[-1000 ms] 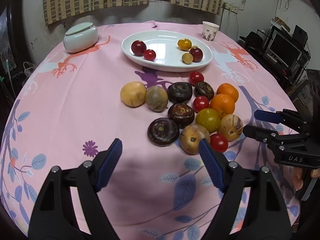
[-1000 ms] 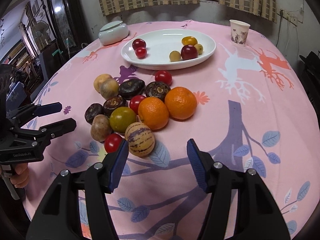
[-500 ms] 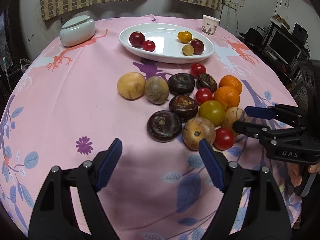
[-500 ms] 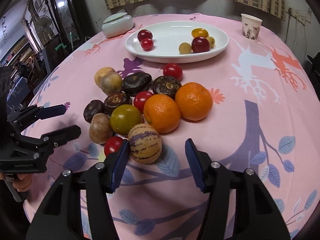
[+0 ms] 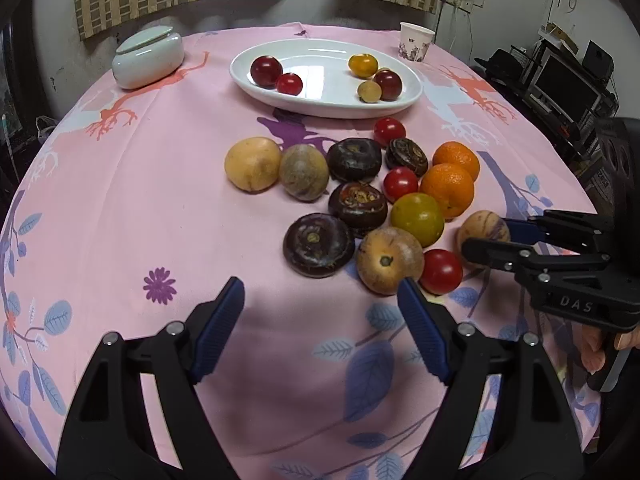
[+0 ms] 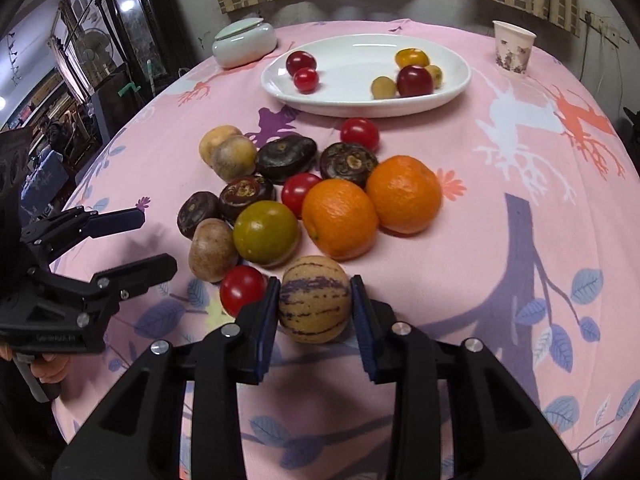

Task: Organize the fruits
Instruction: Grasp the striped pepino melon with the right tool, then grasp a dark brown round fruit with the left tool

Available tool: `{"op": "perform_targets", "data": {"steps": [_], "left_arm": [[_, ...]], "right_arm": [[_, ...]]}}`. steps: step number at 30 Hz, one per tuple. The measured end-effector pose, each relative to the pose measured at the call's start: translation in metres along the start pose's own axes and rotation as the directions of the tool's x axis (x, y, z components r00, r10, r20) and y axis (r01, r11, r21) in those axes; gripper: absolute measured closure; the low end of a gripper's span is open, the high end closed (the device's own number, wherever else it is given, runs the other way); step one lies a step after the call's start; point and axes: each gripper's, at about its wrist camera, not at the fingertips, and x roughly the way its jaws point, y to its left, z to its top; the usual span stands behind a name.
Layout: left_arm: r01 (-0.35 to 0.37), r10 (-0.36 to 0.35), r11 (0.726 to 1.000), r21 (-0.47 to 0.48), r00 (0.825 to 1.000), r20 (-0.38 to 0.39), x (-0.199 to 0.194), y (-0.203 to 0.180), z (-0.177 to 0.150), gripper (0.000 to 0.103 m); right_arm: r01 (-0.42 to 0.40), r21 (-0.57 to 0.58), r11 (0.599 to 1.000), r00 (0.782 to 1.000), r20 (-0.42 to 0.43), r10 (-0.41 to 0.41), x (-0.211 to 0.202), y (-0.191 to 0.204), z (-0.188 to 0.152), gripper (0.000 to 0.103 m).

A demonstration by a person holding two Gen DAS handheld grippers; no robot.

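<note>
A heap of fruit lies on the pink tablecloth: two oranges (image 6: 340, 218), dark round fruits, brown ones, a green-yellow one (image 6: 266, 232) and red cherry tomatoes (image 6: 242, 290). At its near edge sits a striped tan fruit (image 6: 314, 304) (image 5: 480, 228). My right gripper (image 6: 315, 284) (image 5: 486, 236) straddles it, jaws closing, both blue pads against its sides. My left gripper (image 5: 320, 286) (image 6: 156, 240) stands open above bare cloth in front of the heap, holding nothing. Behind the heap a white oval plate (image 5: 320, 110) (image 6: 360, 110) holds several small fruits.
A pale lidded ceramic jar (image 5: 148, 58) stands at the back left. A paper cup (image 5: 416, 42) stands at the back right. The round table drops off on all sides. Furniture and electronics crowd the room beyond its right edge.
My right gripper has come forward onto the striped fruit and its jaws have narrowed from wide open to touching it. The left gripper has stayed open and nearly still.
</note>
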Motion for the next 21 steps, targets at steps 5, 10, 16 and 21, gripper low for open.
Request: {"op": "perform_targets", "data": {"steps": [5, 10, 16, 21], "left_arm": [[-0.033, 0.033, 0.999, -0.012, 0.999, 0.011, -0.002, 0.005, 0.005, 0.023], [-0.069, 0.069, 0.997, -0.021, 0.998, -0.011, 0.003, 0.015, 0.005, 0.023], [-0.072, 0.071, 0.997, -0.008, 0.996, -0.053, 0.019, 0.018, 0.004, 0.036], [-0.076, 0.079, 0.996, 0.036, 0.994, -0.071, 0.032, 0.009, 0.011, 0.044]], "right_arm": [[-0.012, 0.021, 1.000, 1.000, 0.012, 0.012, -0.006, -0.009, -0.002, 0.068], [-0.056, 0.016, 0.998, 0.998, 0.041, 0.055, -0.017, -0.007, -0.003, 0.068], [-0.084, 0.008, 0.996, 0.995, 0.060, 0.084, -0.024, -0.005, -0.002, 0.068], [-0.081, 0.018, 0.997, 0.995, 0.053, 0.080, -0.021, -0.008, -0.001, 0.068]]}}
